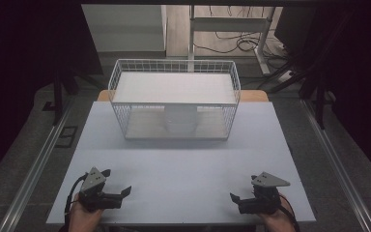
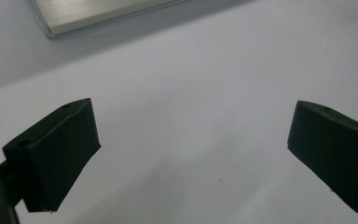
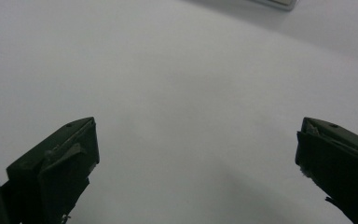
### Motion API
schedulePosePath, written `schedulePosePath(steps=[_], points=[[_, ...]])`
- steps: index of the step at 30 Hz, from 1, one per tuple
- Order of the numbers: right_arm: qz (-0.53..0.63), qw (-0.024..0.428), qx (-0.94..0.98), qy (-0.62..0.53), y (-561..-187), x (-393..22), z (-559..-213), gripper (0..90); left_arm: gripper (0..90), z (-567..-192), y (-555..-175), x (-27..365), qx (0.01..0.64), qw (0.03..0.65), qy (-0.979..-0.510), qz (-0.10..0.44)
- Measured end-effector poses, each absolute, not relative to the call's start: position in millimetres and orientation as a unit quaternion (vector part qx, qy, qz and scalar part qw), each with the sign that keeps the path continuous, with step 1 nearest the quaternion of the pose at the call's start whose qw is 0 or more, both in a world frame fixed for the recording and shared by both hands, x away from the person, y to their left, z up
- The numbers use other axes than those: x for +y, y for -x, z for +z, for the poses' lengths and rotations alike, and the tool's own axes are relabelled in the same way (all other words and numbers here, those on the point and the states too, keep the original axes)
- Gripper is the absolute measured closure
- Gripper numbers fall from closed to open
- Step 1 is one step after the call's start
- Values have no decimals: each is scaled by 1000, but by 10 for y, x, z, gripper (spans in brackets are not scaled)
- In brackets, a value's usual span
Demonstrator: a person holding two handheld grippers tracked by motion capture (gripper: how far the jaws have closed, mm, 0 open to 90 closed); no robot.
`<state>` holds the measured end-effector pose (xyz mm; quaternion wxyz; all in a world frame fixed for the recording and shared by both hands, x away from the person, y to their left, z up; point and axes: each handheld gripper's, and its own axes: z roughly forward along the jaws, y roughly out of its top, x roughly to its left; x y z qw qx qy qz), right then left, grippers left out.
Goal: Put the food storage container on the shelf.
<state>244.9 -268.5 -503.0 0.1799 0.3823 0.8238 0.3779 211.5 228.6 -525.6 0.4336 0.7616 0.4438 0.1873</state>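
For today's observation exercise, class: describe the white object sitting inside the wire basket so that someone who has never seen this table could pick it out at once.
Start at the pale table and look to its far edge, where a white wire basket stands. Under the flat white board lying across the basket sits a white cylinder-shaped object, possibly a stack of bowls. It is the one rounded thing among straight wires and flat panels.

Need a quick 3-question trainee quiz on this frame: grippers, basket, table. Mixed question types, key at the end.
1. True or false: the left gripper is holding something.
2. Multiple choice: the white cylindrical object sits A) on the table's near edge, B) inside the wire basket under its white shelf, C) in the right gripper.
3. Fill in: both grippers rest near the ___ edge of the table.

Key: 1 false, its jaws stand open and empty. 2 B. 3 near.
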Motion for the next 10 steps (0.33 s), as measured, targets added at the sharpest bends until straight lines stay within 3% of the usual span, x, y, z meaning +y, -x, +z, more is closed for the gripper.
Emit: schedulePosePath(steps=[10], points=[[377,171,824,-387,-2449,-2704,-5052,0,6,-5313,-2158,2288,455,422,-768,158]])
